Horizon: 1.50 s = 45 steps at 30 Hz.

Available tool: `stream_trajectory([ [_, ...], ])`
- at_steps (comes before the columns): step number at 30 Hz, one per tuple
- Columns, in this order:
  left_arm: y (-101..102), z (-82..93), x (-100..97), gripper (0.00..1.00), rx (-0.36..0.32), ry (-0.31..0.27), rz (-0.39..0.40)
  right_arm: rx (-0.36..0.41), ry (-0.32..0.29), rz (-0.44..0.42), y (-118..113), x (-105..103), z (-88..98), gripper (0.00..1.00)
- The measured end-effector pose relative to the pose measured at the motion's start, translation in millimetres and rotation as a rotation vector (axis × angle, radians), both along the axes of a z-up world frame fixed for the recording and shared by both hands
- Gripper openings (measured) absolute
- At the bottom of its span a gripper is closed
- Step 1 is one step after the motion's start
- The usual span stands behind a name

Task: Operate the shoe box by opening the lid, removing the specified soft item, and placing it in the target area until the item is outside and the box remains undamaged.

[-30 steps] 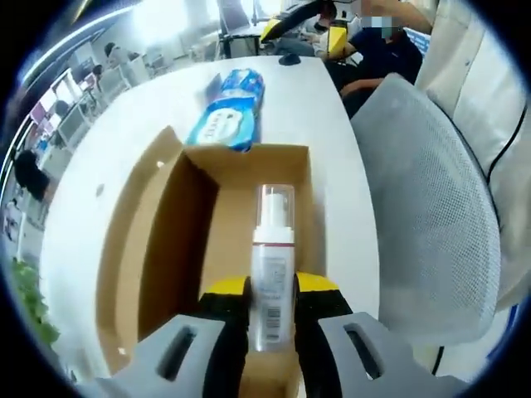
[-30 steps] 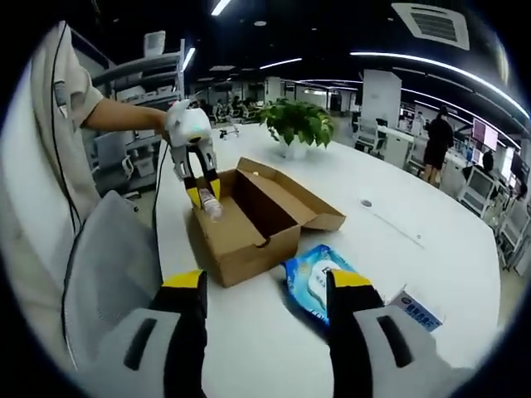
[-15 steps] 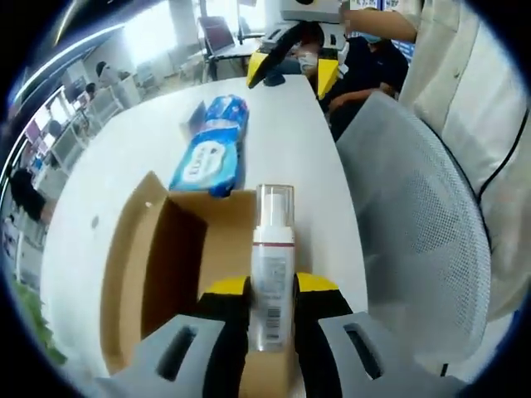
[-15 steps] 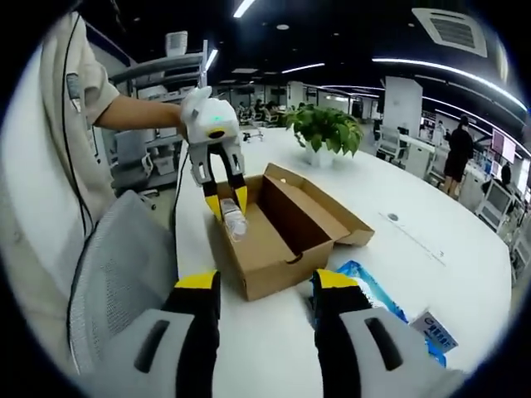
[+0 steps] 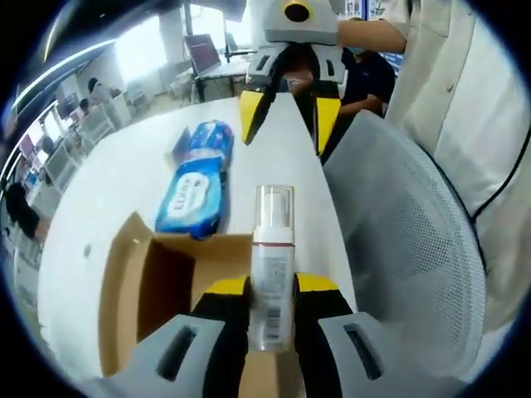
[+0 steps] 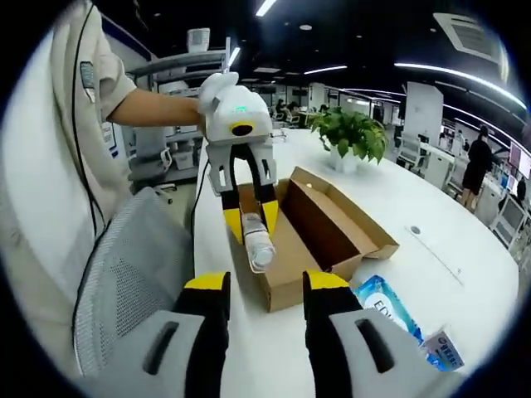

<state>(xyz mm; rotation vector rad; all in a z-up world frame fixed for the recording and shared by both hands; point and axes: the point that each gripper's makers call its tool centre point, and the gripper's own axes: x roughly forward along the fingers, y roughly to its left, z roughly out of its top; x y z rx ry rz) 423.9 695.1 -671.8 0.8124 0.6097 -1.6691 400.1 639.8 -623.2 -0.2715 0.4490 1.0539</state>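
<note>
Lifted clear of the shoe box [image 5: 158,290], the bottle [image 5: 272,265] sits clamped between the left gripper [image 5: 272,290] fingers and could slip, while the right gripper [image 6: 264,286] hangs narrowly parted, empty.

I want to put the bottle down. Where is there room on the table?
Bare table lies left of the wipes, beyond the box. Another strip runs between box and chair. It's crowded by the wipes, near the right gripper.
</note>
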Motion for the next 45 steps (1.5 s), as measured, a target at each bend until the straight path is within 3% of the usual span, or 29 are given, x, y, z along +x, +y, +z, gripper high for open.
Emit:
stream_trajectory([
  [21, -26, 15.4, -24.6, 0.17, -0.101, 0.032, -0.069, -0.042, -0.021, 0.076, 17, -8, -4.9, 0.18],
  [33, -32, 13.8, -21.6, 0.18, -0.134, 0.017, -0.061, -0.07, -0.046, 0.077, 16, -7, -3.3, 0.17],
  [45, -38, 10.1, -16.6, 0.19, -0.155, -0.004, -0.046, -0.107, -0.019, 0.064, 11, -1, -4.4, 0.16],
])
